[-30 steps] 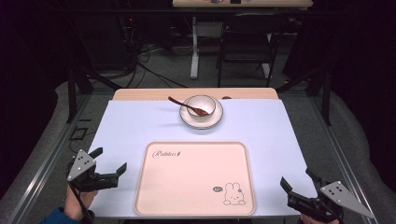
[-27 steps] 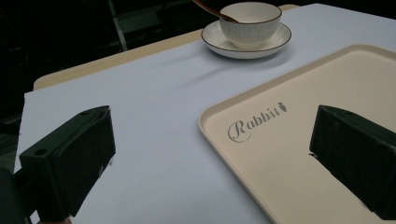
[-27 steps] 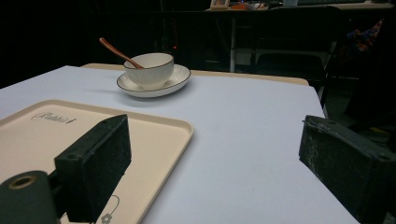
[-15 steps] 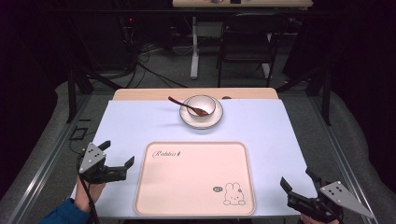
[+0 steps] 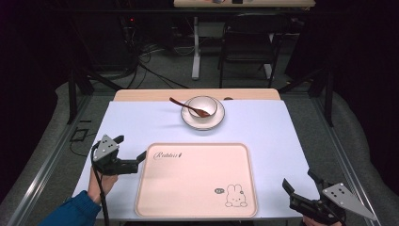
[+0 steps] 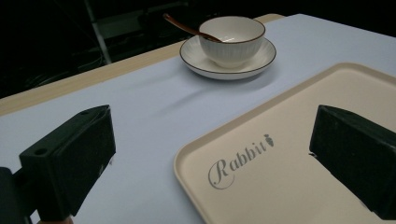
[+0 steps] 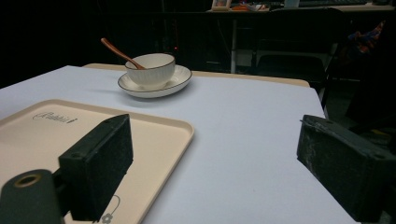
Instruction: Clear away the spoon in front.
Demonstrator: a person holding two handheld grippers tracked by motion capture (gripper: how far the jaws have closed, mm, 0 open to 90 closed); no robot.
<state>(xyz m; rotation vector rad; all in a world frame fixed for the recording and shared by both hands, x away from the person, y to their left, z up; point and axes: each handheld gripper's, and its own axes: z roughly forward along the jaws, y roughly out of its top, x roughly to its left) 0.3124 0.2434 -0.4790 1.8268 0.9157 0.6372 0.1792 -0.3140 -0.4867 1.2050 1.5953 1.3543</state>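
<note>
A beige tray (image 5: 197,181) printed with a rabbit lies at the table's near middle. Behind it a white bowl (image 5: 203,106) stands on a saucer (image 5: 203,123), and a brown wooden spoon (image 5: 181,103) rests in the bowl with its handle pointing left. My left gripper (image 5: 129,148) is open just off the tray's left edge. In the left gripper view its jaws straddle the tray's (image 6: 280,186) near corner, and the bowl (image 6: 232,37) is farther ahead. My right gripper (image 5: 299,181) is open at the near right corner, beside the tray (image 7: 42,135), holding nothing.
A pale lilac cloth (image 5: 141,125) covers the table, with a strip of bare wood (image 5: 141,95) along the far edge. Beyond the table are a dark chair (image 5: 247,42), desk legs and cables on the floor.
My left gripper has moved forward and to the right, from the near left corner up to the tray's left edge. The right gripper has stayed put.
</note>
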